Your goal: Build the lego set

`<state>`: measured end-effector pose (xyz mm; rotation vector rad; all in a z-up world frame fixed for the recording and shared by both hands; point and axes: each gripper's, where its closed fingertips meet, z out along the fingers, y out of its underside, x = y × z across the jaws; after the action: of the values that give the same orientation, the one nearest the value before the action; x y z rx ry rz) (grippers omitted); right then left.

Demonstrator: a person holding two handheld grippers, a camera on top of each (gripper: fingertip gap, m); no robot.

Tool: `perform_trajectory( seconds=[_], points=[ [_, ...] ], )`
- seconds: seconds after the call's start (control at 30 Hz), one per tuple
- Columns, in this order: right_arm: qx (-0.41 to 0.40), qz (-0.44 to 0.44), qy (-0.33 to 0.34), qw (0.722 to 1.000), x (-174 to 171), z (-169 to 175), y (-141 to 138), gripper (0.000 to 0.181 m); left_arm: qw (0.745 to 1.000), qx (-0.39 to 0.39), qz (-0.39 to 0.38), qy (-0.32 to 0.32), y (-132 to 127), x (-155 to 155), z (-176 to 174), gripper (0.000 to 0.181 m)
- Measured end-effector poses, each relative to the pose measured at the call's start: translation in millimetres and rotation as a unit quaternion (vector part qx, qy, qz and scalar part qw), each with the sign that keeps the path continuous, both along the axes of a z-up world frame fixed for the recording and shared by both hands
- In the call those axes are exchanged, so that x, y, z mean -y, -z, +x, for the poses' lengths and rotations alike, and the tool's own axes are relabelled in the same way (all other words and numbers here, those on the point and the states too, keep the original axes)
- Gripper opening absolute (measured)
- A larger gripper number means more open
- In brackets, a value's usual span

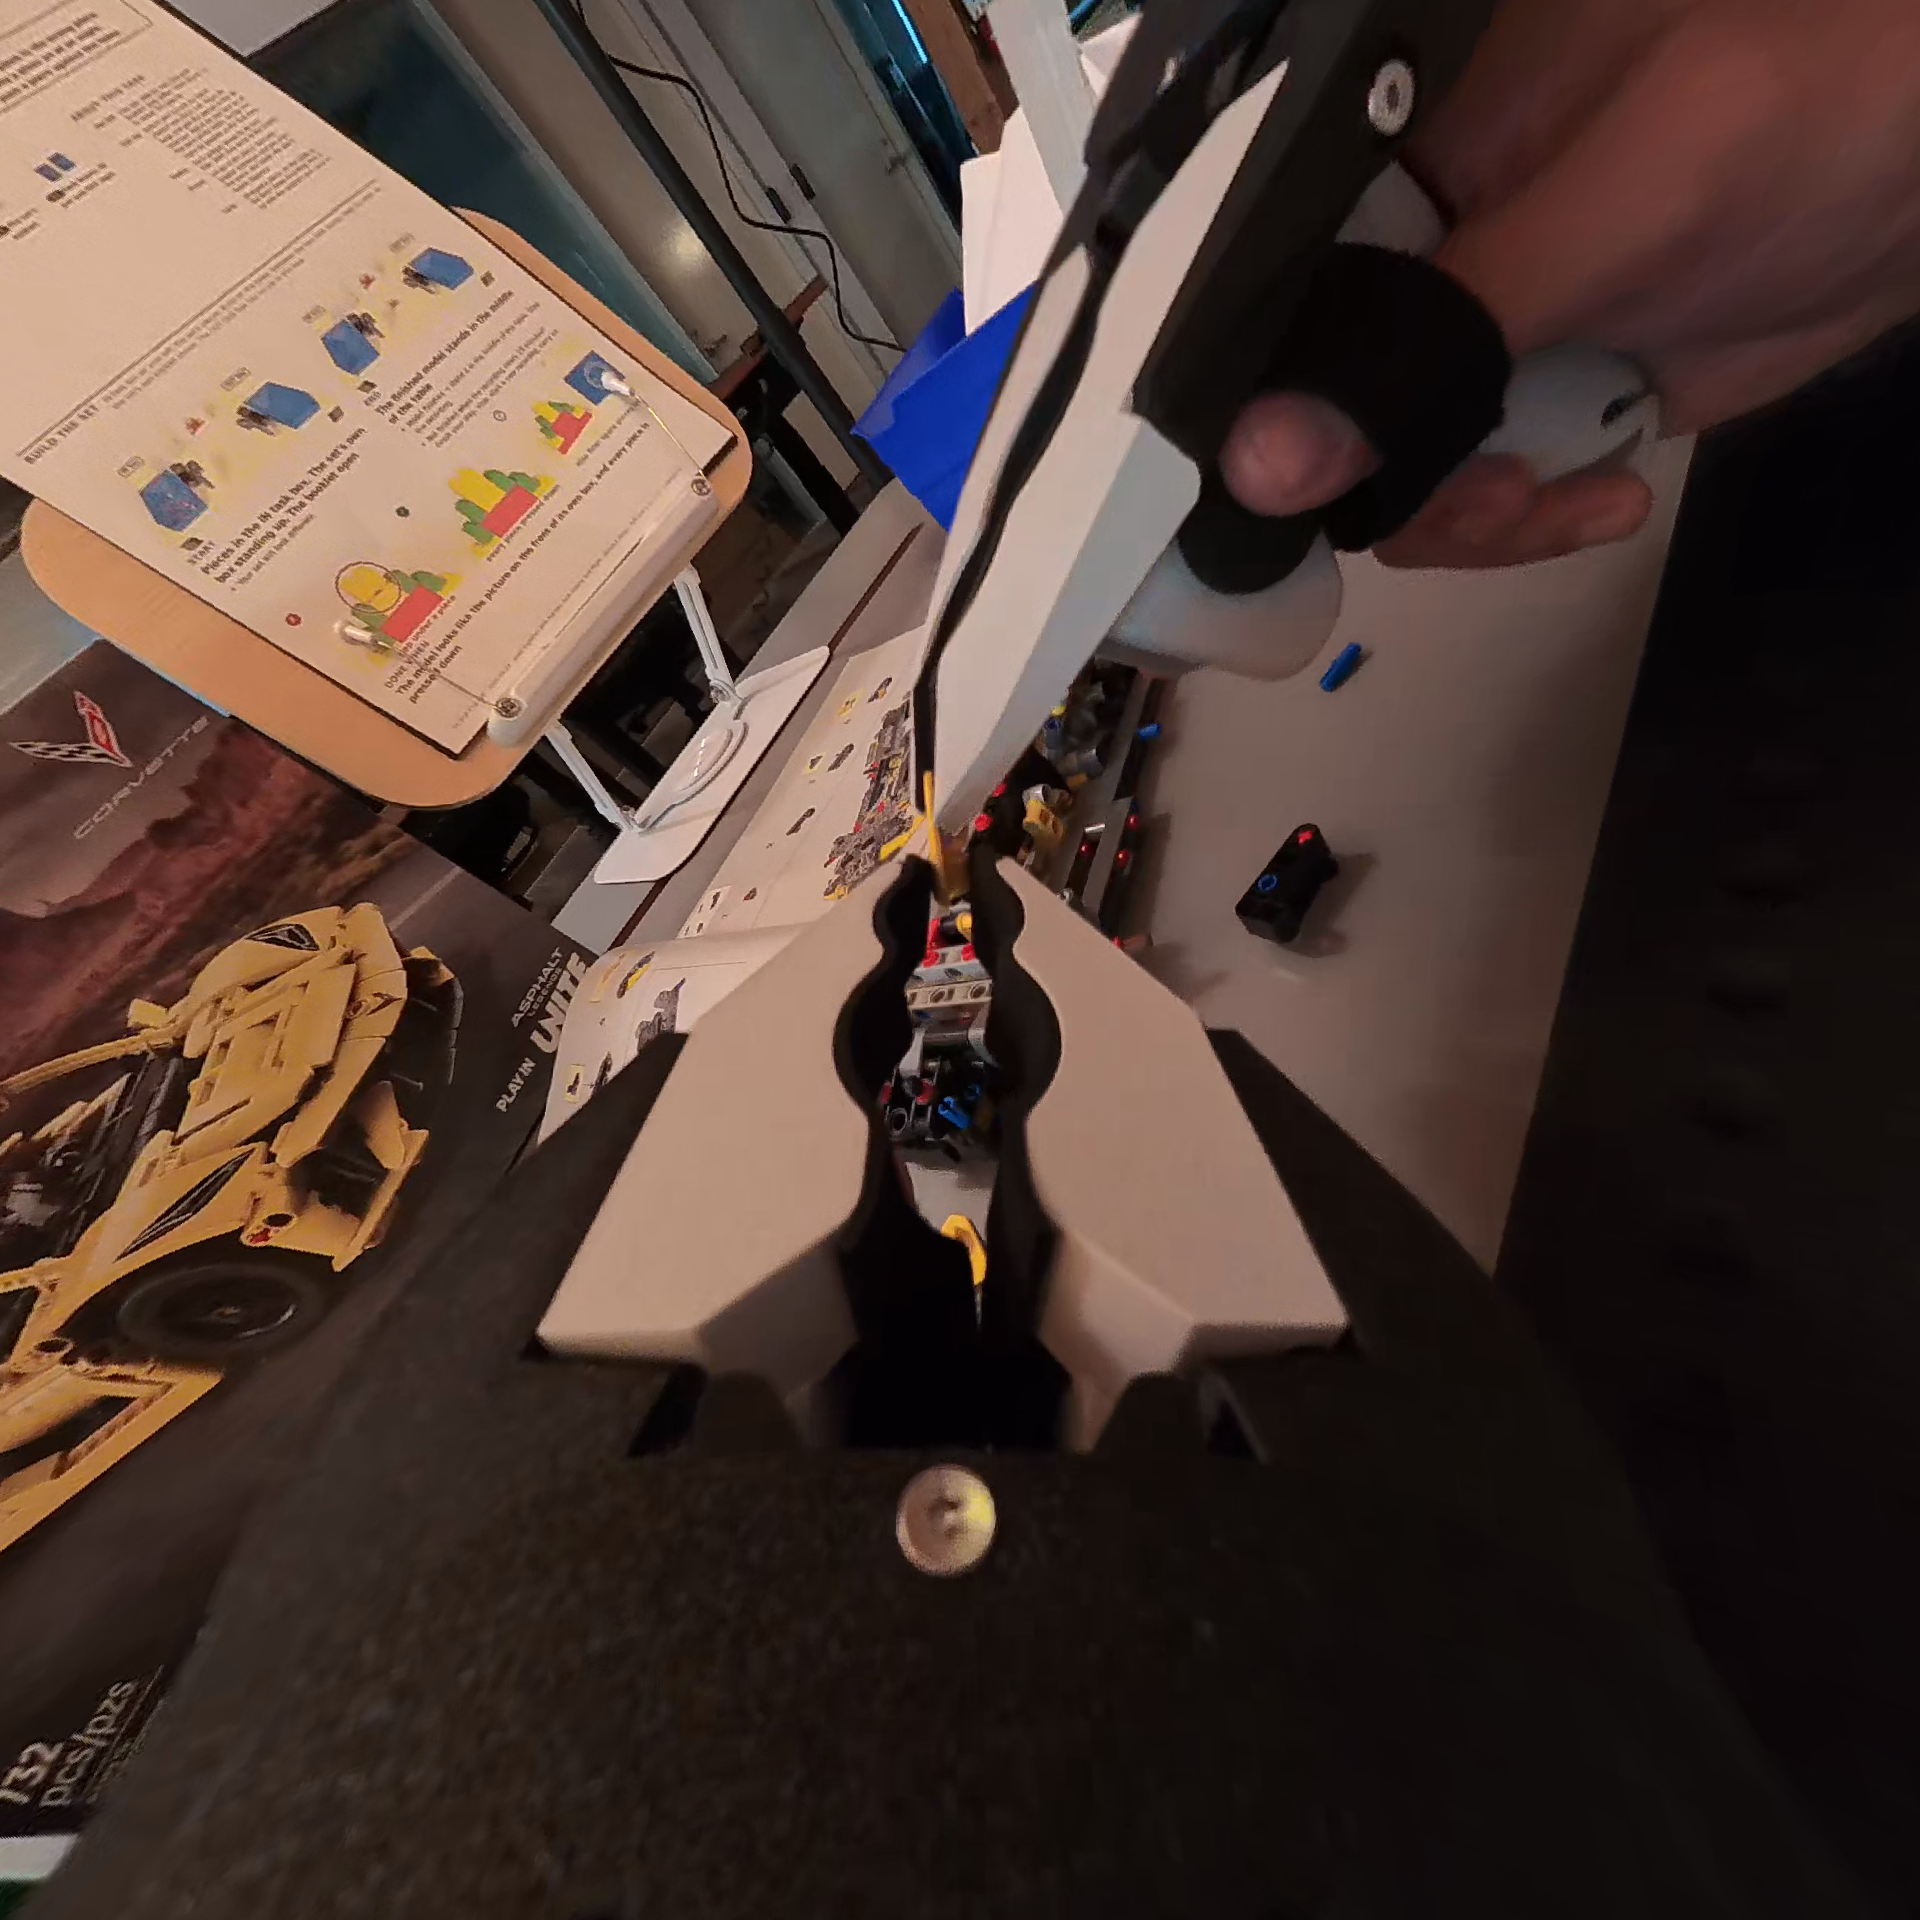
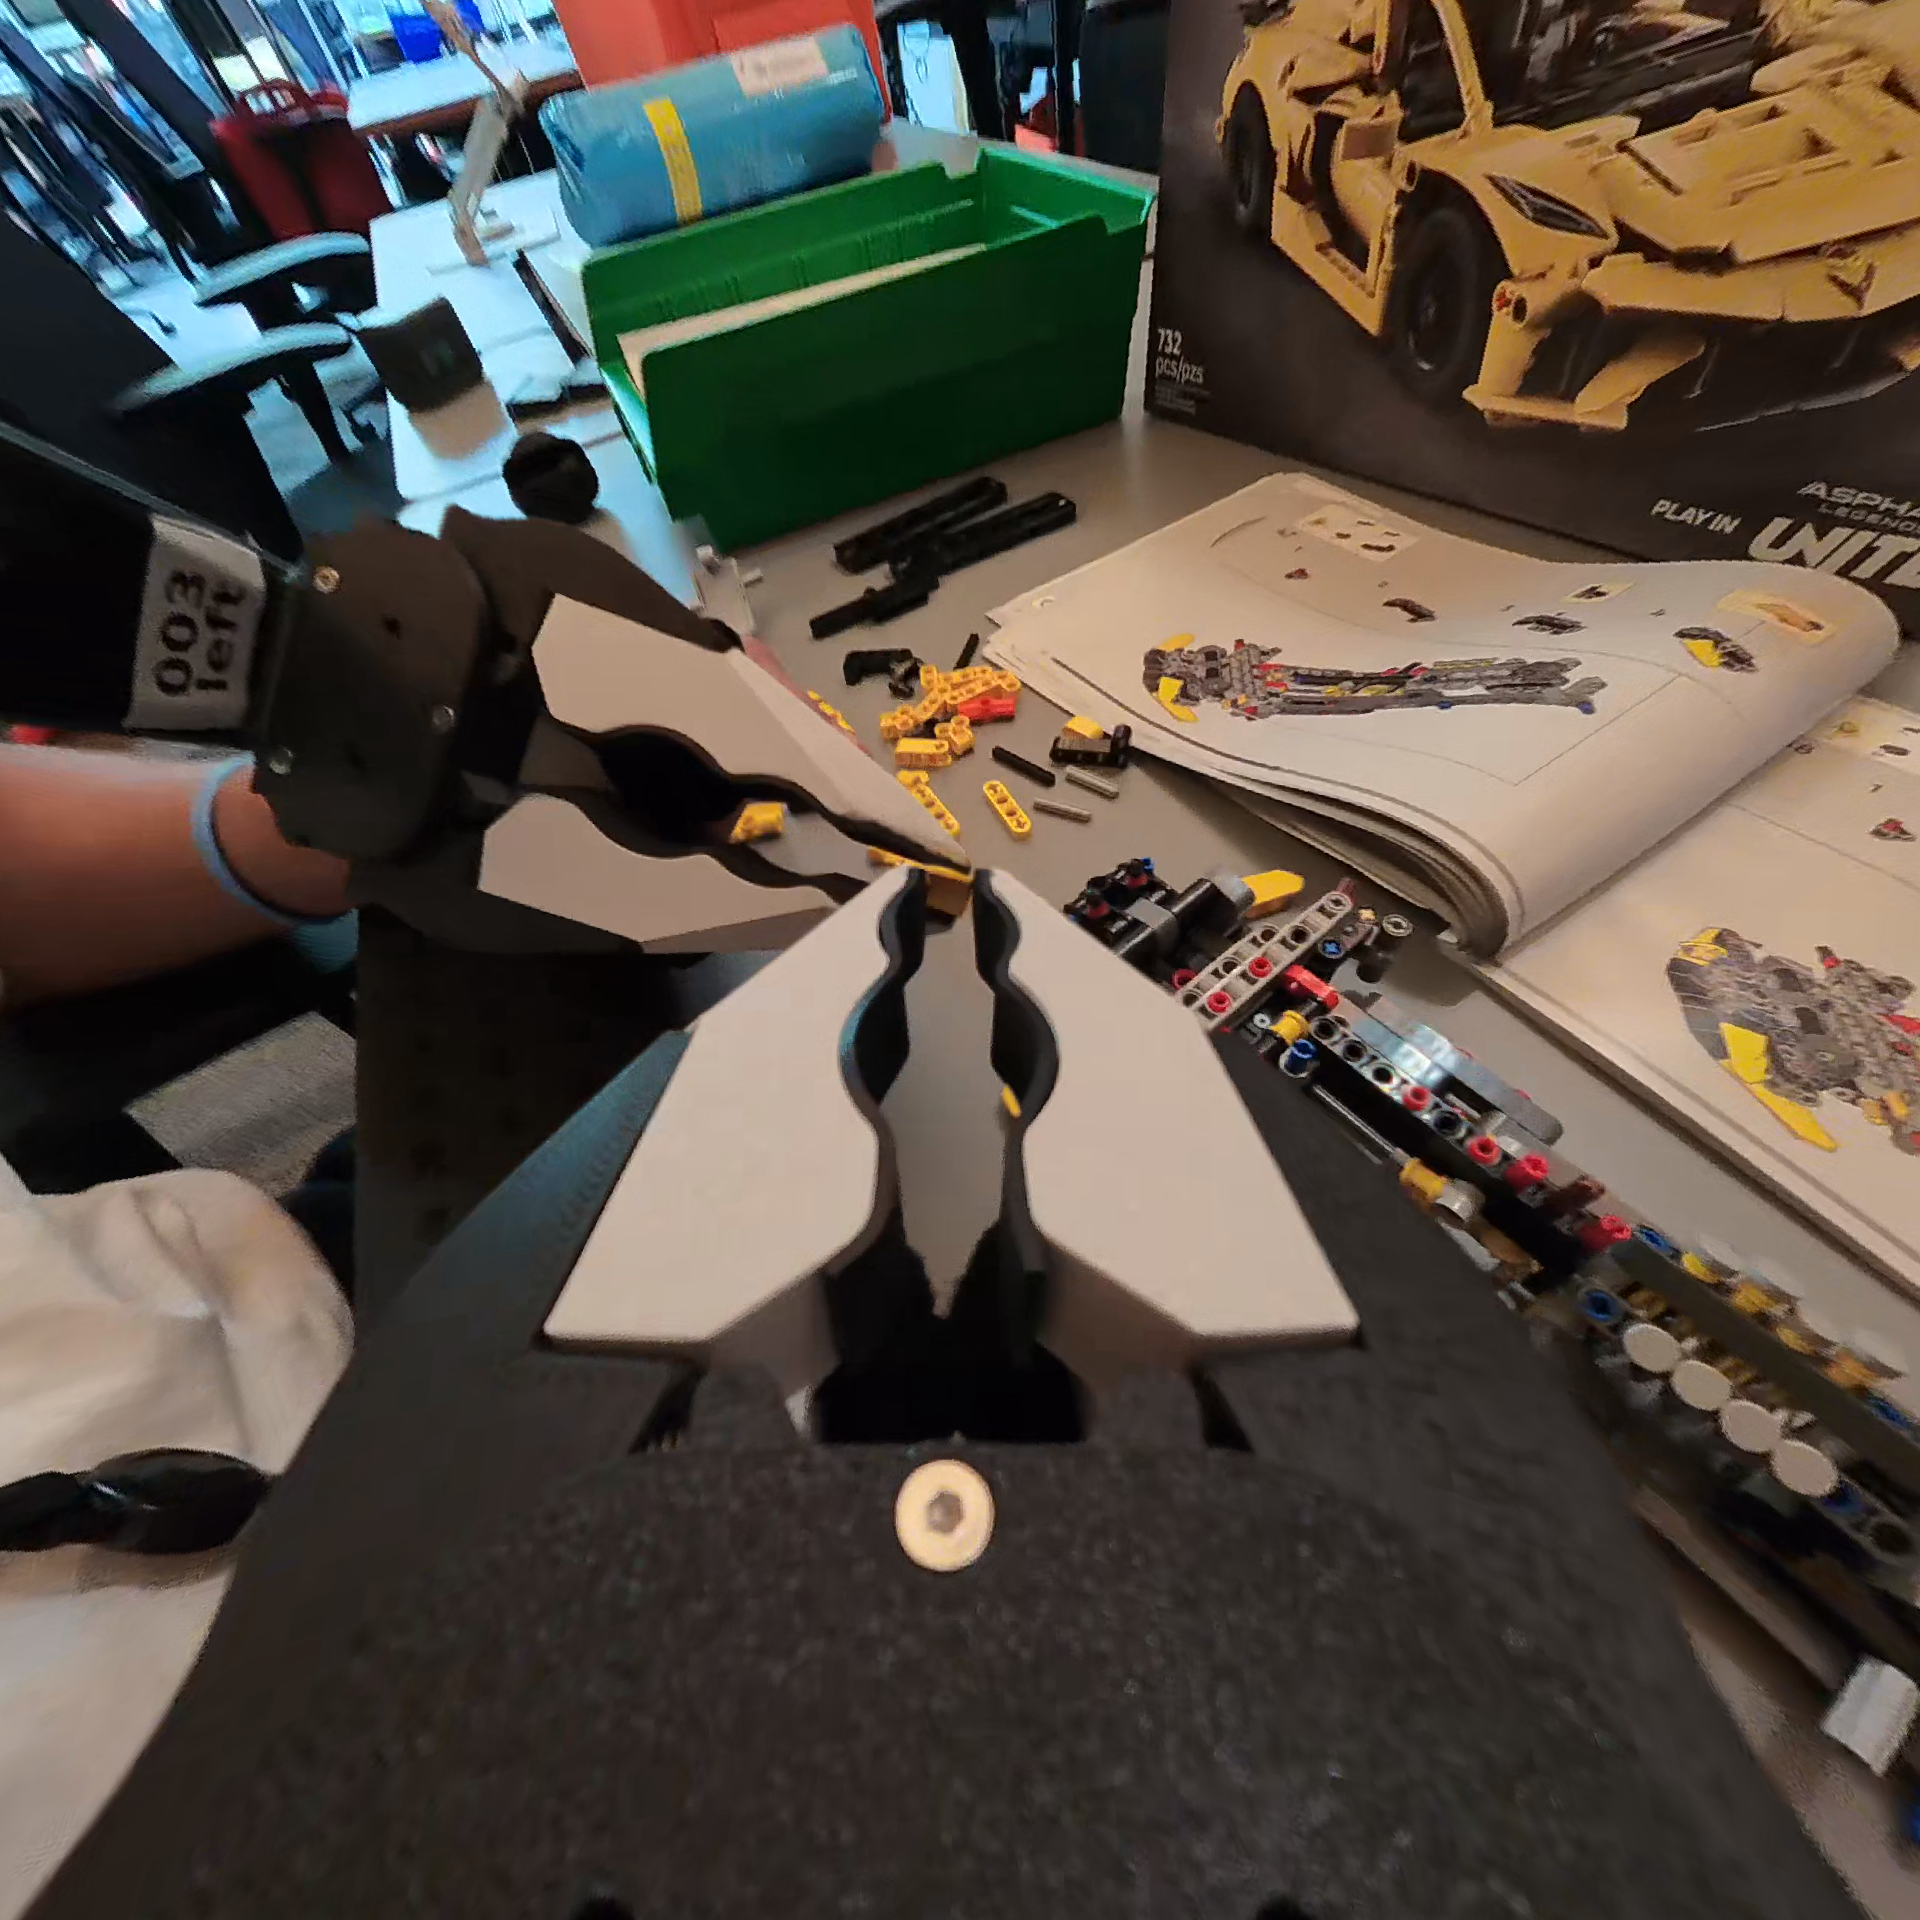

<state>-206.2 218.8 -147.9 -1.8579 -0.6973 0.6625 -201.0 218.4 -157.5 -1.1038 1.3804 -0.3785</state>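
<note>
left claw (image 2: 920, 868) and right claw (image 2: 943, 891) meet tip to tip above the worktop (image 2: 1143, 457), both pinching one small yellow piece (image 2: 948, 889). half-built chassis (image 2: 1351, 1049) lies just right of them, running toward the near edge. open booklet (image 2: 1455, 707) past it, box (image 2: 1558, 260) upright behind. loose yellow pieces (image 2: 951, 707) scattered in front of the green bin (image 2: 873, 353). bare worktop between bin and booklet. office chairs beyond the far left edge. instruction card on a stand (image 1: 364, 416) at the left.
</note>
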Motion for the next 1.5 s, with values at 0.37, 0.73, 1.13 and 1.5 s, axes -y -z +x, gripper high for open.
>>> perform_trajectory(
  seconds=[0.37, 0.73, 1.13, 1.5],
  points=[
    [0.187, 0.085, 0.037, 0.978, -2.2, 5.1, 14.0, 0.008, 0.999, -0.033, 0.020, -0.010, 11.1, -1.4, 1.0, 0.004],
    [0.097, 0.027, 0.016, 0.995, 0.6, 3.2, 11.7, 0.005, 0.993, -0.054, 0.101, -0.038, 11.5, -5.3, 1.3, 0.001],
    [-0.148, -0.071, -0.059, 0.985, 5.7, 1.7, -12.2, 0.028, 0.996, 0.037, 0.081, -0.015, -20.9, 3.6, -2.3, 0.000],
    [-0.101, -0.091, -0.074, 0.988, 10.5, 0.3, 3.9, 0.015, 0.989, -0.018, 0.147, -0.018, -6.3, 7.1, 1.9, 0.007]
  ],
)
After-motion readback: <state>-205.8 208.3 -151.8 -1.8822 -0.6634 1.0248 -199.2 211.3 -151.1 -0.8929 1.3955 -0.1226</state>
